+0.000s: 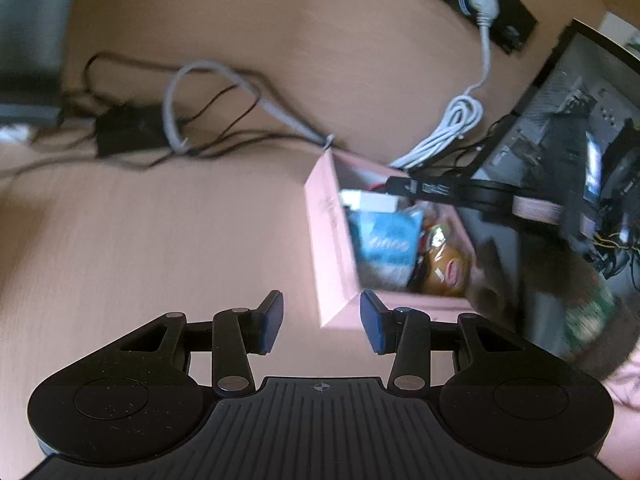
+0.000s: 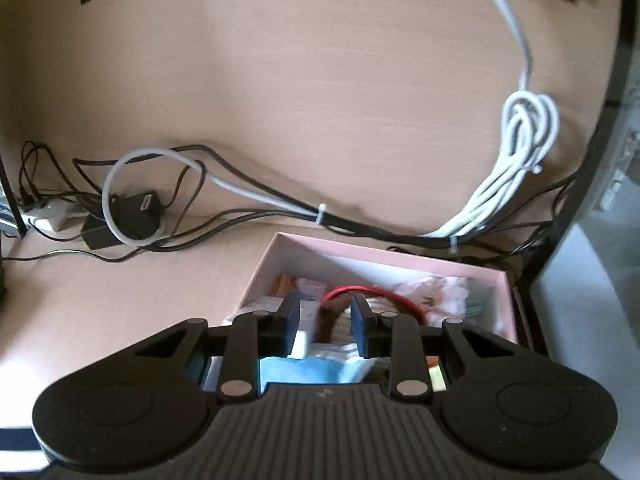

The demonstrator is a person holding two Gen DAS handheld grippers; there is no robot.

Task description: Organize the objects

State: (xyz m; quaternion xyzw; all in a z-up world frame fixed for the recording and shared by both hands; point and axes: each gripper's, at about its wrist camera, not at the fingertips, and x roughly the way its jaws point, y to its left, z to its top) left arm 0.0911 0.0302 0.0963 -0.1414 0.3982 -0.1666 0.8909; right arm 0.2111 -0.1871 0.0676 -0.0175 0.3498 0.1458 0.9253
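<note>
A pink box [image 1: 330,236] stands on the wooden desk, filled with several small items, among them a blue packet [image 1: 386,240] and an orange-brown packet [image 1: 444,268]. My left gripper [image 1: 322,326] is open and empty, just in front of the box's near corner. In the right wrist view the pink box [image 2: 384,258] lies below my right gripper [image 2: 325,326], which is open over its contents. A brown object with a red cord [image 2: 372,292] lies between and beyond the right fingertips; I cannot tell if it touches them. The right gripper also shows in the left wrist view [image 1: 404,186], over the box.
Black and grey cables [image 2: 256,200] run along the desk's back, with a coiled white cable [image 2: 516,152] and a black adapter [image 2: 132,212]. A black power strip [image 1: 492,4] lies at the far back. A monitor [image 1: 568,120] stands at the right.
</note>
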